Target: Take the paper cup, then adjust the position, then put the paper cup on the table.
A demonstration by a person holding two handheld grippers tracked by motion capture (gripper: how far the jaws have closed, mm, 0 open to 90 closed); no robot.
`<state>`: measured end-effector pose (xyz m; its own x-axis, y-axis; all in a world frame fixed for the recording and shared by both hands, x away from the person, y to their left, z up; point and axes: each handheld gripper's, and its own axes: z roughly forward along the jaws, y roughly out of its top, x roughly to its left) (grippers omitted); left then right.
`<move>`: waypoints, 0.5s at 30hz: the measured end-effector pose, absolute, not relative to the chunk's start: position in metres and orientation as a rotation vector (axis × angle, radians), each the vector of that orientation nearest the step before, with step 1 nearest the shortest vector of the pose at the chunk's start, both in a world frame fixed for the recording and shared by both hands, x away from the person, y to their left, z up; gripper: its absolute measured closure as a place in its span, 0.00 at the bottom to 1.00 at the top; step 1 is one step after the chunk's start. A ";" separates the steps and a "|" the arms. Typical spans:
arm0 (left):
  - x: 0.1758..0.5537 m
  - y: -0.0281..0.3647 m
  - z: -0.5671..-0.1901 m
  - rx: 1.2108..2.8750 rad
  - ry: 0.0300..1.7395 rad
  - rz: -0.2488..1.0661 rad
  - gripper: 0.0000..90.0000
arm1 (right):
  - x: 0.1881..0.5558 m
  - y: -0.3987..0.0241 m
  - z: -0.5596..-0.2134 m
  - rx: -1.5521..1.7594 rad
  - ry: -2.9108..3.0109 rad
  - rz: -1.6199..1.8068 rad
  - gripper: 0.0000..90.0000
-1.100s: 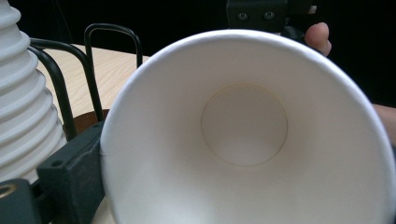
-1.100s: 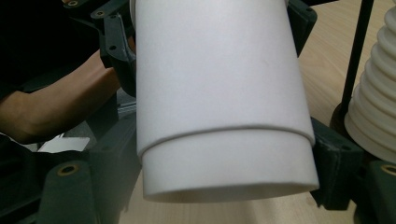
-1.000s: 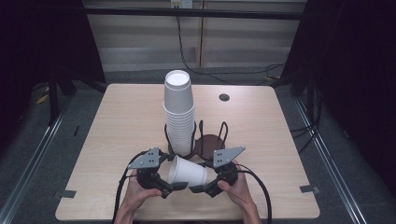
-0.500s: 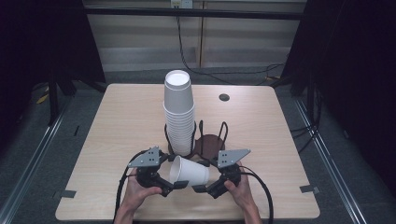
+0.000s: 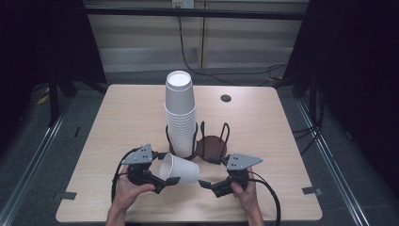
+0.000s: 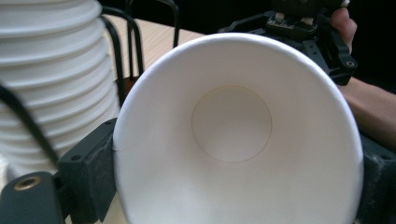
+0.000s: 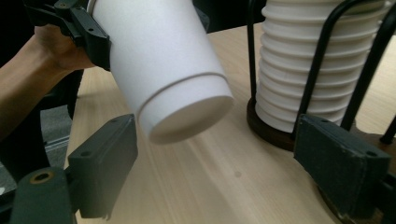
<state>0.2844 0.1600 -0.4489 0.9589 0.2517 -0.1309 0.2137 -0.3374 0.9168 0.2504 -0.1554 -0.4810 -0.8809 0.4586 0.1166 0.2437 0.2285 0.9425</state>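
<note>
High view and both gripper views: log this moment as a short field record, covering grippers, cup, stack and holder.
left gripper: shut on the single paper cup, jaws across its mouth end
single paper cup: on its side, lifted off the table, base towards the right gripper
right gripper: open, jaws apart, cup base just ahead of them, not gripped
cup stack: upside down, standing in the left slot of the wire holder
holder's right slot: empty, brown base showing

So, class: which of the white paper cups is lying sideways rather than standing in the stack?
The single cup gripped at its rim by the left gripper, held sideways; the other cups stand nested upside down in the wire holder.
</note>
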 end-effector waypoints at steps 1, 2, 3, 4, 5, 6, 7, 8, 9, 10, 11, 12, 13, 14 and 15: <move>0.285 0.162 -0.448 1.930 0.341 0.040 0.11 | 0.250 -0.156 -0.481 0.674 2.298 1.719 0.15; 0.286 0.164 -0.447 1.932 0.345 0.041 0.11 | 0.251 -0.157 -0.482 0.677 2.277 1.718 0.15; 0.286 0.166 -0.446 1.933 0.348 0.044 0.11 | 0.250 -0.158 -0.482 0.688 2.257 1.712 0.15; 0.287 0.169 -0.445 1.928 0.361 0.047 0.11 | 0.250 -0.159 -0.482 0.695 2.240 1.702 0.15; 0.288 0.171 -0.444 1.926 0.363 0.050 0.11 | 0.249 -0.160 -0.482 0.703 2.209 1.675 0.15; 0.288 0.173 -0.443 1.925 0.369 0.051 0.11 | 0.248 -0.162 -0.482 0.711 2.169 1.678 0.15; 0.288 0.175 -0.443 1.927 0.373 0.051 0.11 | 0.248 -0.164 -0.484 0.729 2.135 1.684 0.15; 0.288 0.177 -0.443 1.936 0.378 0.055 0.11 | 0.248 -0.167 -0.485 0.750 2.105 1.680 0.15; 0.289 0.179 -0.443 1.947 0.383 0.064 0.11 | 0.247 -0.169 -0.487 0.767 2.084 1.669 0.15; 0.289 0.180 -0.443 1.947 0.393 0.065 0.11 | 0.247 -0.172 -0.489 0.781 2.072 1.663 0.15; 0.289 0.181 -0.443 1.954 0.394 0.078 0.11 | 0.247 -0.174 -0.490 0.789 2.063 1.655 0.15; 0.290 0.183 -0.444 1.958 0.391 0.078 0.11 | 0.247 -0.176 -0.491 0.800 2.053 1.654 0.15; 0.290 0.183 -0.444 1.954 0.394 0.071 0.11 | 0.248 -0.177 -0.492 0.810 2.042 1.645 0.15; 0.291 0.183 -0.444 1.952 0.402 0.072 0.11 | 0.248 -0.178 -0.493 0.816 2.034 1.645 0.15; 0.291 0.184 -0.444 1.962 0.405 0.081 0.11 | 0.248 -0.178 -0.493 0.811 2.025 1.647 0.15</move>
